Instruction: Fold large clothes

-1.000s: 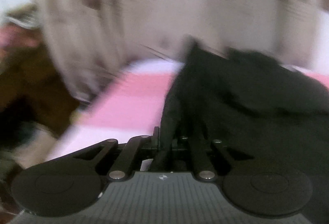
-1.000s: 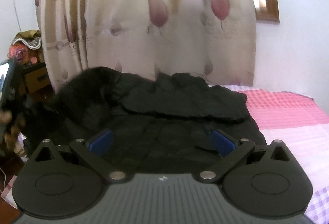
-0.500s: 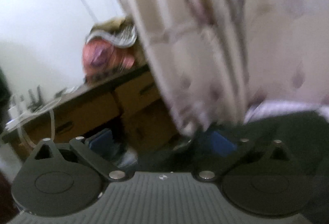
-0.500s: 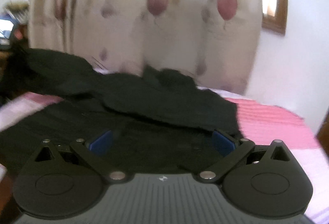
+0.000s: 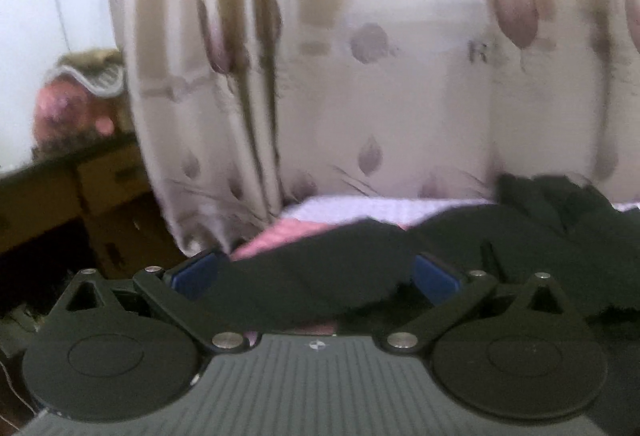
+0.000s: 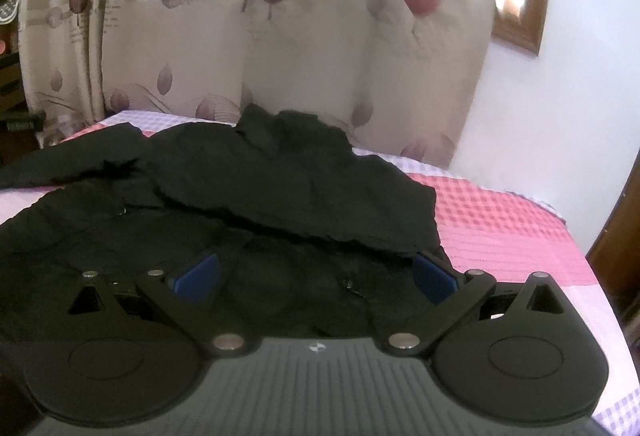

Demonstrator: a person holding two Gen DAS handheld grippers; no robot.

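Observation:
A large black jacket (image 6: 280,187) lies spread on the bed's pink checked cover (image 6: 500,220), collar toward the curtain, with one sleeve folded across its chest. In the right wrist view my right gripper (image 6: 316,276) hovers open over the jacket's lower front, blue pads (image 6: 196,276) wide apart and nothing pinched. In the blurred left wrist view, a black sleeve (image 5: 320,260) stretches across the cover (image 5: 280,232) at the bed's left edge. My left gripper (image 5: 316,276) is open above it; the sleeve runs between the pads (image 5: 436,276), which do not press on it.
A beige curtain (image 6: 280,35) with purple buds hangs behind the bed. A wooden desk (image 5: 40,203) with boxes and clutter stands left of the bed. A window frame (image 6: 520,15) and white wall are at the right; dark wood edges the far right.
My left gripper was shut on black cloth, then opened and let it go; it swung left toward the desk and came back over the sleeve. The right gripper drifted right, staying open.

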